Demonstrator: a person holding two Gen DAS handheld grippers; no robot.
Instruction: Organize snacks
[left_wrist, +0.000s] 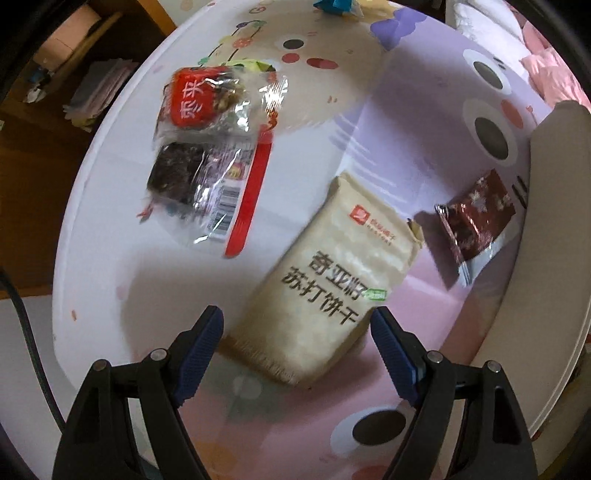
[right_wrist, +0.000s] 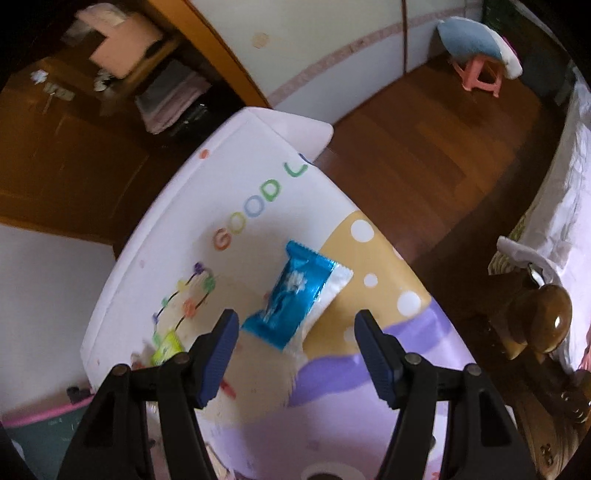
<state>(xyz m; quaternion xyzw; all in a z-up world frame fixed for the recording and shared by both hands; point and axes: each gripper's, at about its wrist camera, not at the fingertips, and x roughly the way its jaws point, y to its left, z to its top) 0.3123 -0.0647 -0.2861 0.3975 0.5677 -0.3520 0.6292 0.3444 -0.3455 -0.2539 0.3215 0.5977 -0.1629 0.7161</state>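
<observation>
We look down on a worktop (right_wrist: 258, 177) covered in a pale cartoon-print cloth, with coloured letters reading GOOD. Beyond it, at one o'clock, runs a dark wooden floor (right_wrist: 424, 147). At twelve o'clock stands a white wall panel (right_wrist: 314, 40) with a pink trim band. At one o'clock, far off, we see a pink stool (right_wrist: 480, 77) carrying a blue cushion (right_wrist: 469, 40). At ten o'clock an open wooden shelf (right_wrist: 74, 122) holds folded cloths (right_wrist: 170, 99). At three o'clock lies a bed in white sheets (right_wrist: 561, 206). The light is dim, and the wood is in shadow.
</observation>
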